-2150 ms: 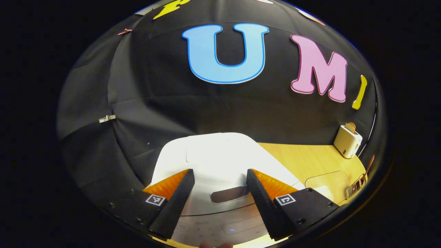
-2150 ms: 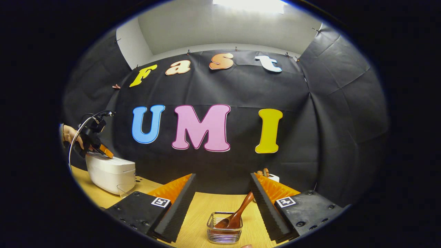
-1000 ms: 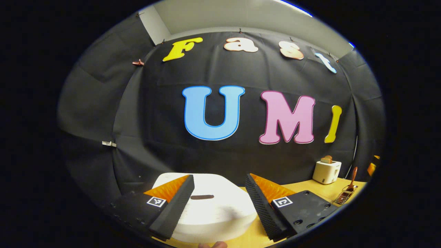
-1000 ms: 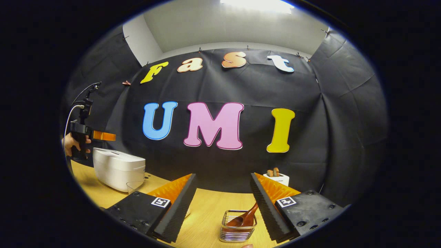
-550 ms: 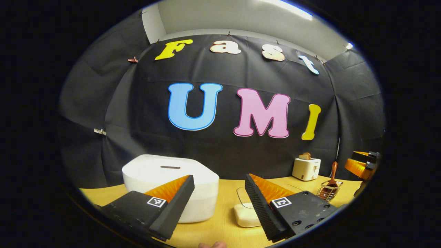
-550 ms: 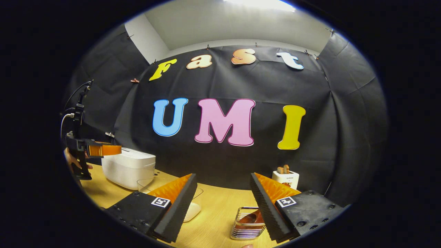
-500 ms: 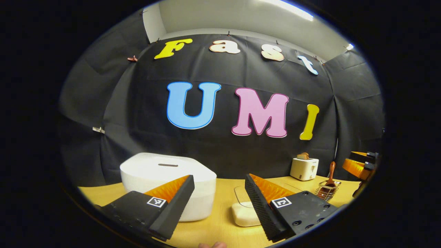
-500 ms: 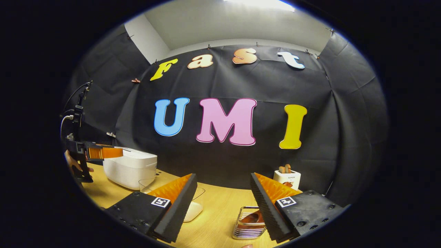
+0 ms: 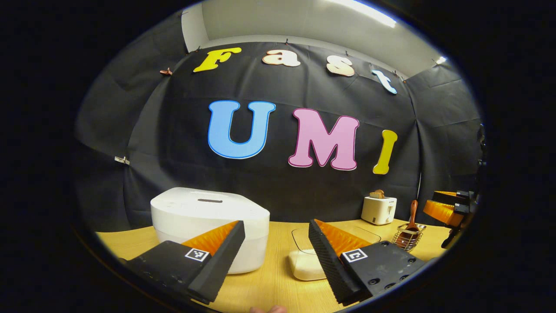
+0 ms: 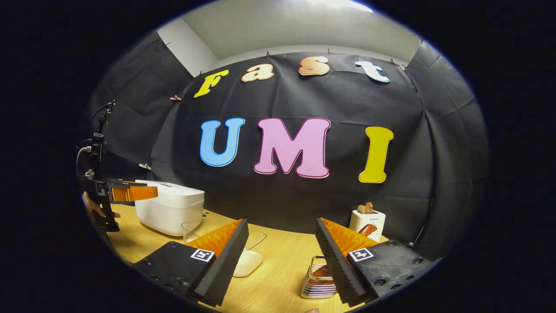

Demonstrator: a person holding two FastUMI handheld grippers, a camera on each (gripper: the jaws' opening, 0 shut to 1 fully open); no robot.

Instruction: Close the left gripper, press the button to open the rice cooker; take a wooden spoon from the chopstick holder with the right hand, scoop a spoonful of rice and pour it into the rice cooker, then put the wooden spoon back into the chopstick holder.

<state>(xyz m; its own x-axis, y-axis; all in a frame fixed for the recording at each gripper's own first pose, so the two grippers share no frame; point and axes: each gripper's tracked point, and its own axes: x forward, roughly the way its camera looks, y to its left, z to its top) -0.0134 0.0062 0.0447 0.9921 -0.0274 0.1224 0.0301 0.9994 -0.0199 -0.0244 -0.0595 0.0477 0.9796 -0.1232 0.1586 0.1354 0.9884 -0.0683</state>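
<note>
The white rice cooker [image 9: 208,217] stands at the left of the wooden table with its lid down. My left gripper [image 9: 276,256] is open and empty, level, in front of the cooker and clear of it. A wire chopstick holder [image 9: 408,237] at the far right holds the wooden spoon [image 9: 412,213]. A clear tub of white rice [image 9: 309,266] sits between cooker and holder. In the right gripper view my right gripper [image 10: 280,261] is open and empty, and the holder [image 10: 319,280] lies just behind its right finger, with the spoon's handle [image 10: 369,229] rising behind it.
A white toaster [image 9: 378,209] stands at the back by the black wall. The right gripper [image 9: 436,204] shows at the right edge of the left gripper view. In the right gripper view a hand [image 10: 97,211] holds the left gripper [image 10: 150,192] beside the cooker [image 10: 169,208].
My left gripper has drawn back from above the cooker's lid and levelled out, staying open. The right gripper has shifted left, so the holder now sits behind its right finger.
</note>
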